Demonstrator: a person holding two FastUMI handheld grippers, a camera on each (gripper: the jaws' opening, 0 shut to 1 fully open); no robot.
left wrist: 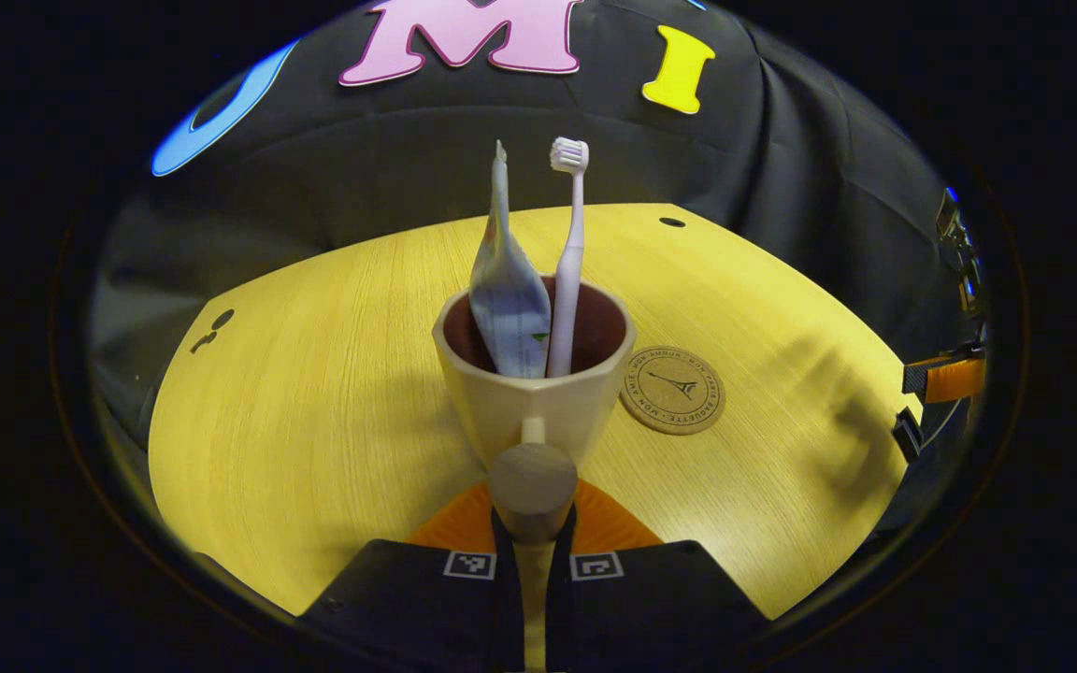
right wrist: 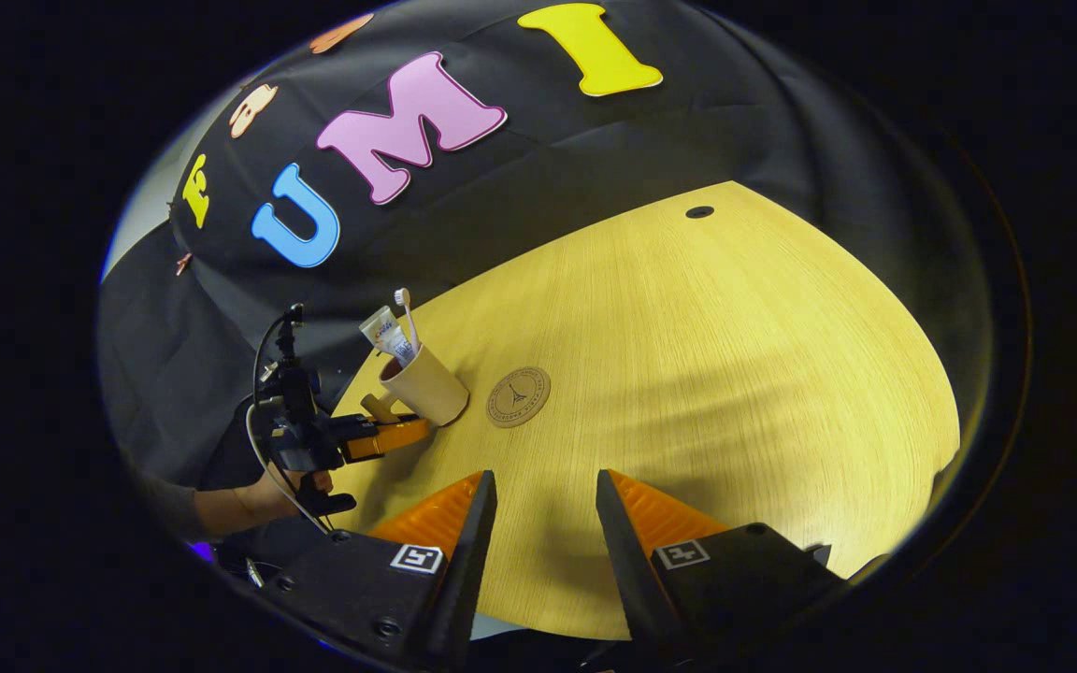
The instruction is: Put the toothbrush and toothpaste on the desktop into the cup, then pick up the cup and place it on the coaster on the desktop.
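My left hand-held gripper (left wrist: 532, 523) was clamped on the cup (left wrist: 533, 383) handle; the right (right wrist: 543, 523) hung apart. Toothbrush (left wrist: 568, 271) and toothpaste (left wrist: 506, 299) stood tall; tilting toward the coaster (left wrist: 672, 390) could spill them.

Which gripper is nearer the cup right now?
Left. The left gripper is closed on the cup's handle, with the coaster beside the cup. The right gripper hangs open over the table, well away from it.

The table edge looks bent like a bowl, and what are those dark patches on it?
Left gripper view: fisheye curves the table; a soft shadow lies right of the coaster. Right gripper view: same bending, a broad faint shadow beyond the right gripper; the cup stays sharp.
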